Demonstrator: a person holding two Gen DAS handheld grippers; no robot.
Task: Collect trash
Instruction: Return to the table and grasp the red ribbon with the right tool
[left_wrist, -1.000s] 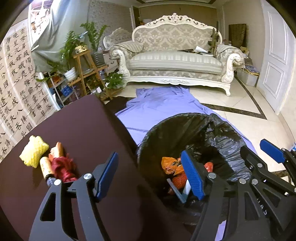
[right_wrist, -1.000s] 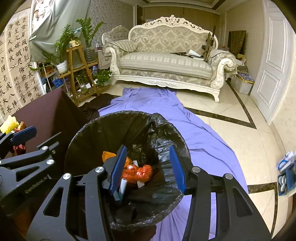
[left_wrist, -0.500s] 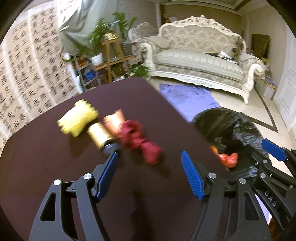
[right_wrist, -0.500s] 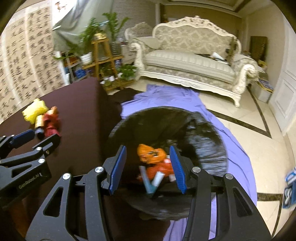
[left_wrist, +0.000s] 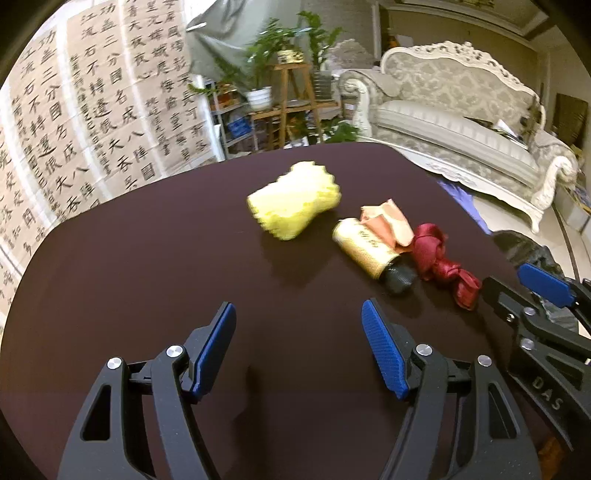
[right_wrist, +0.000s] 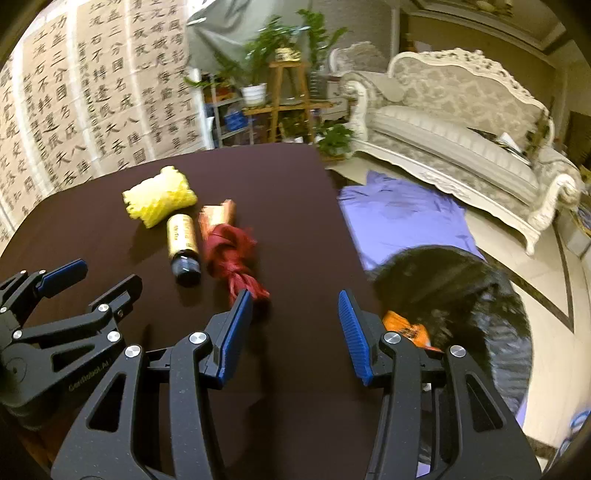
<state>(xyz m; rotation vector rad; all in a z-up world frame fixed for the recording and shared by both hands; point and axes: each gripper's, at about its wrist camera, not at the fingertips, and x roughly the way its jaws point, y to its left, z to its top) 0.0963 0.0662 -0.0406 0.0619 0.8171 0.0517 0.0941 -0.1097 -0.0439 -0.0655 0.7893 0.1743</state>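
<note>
Both grippers swung from bin (right_wrist: 461, 288) to table (left_wrist: 147, 277) — left gripper (left_wrist: 297, 347) and right gripper (right_wrist: 295, 332) jaws parted, empty — trash ahead: yellow foam net (left_wrist: 293, 201), bottle (left_wrist: 369, 254), red ribbon (left_wrist: 439, 258)

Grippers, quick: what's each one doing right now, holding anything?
Left gripper: open, holding nothing, over the table.
Right gripper: open, holding nothing.

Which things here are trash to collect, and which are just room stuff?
For the job: yellow foam net, small bottle, red ribbon, peach wrapper, black bin bag.
Just there: sofa, plants, purple sheet.
</note>
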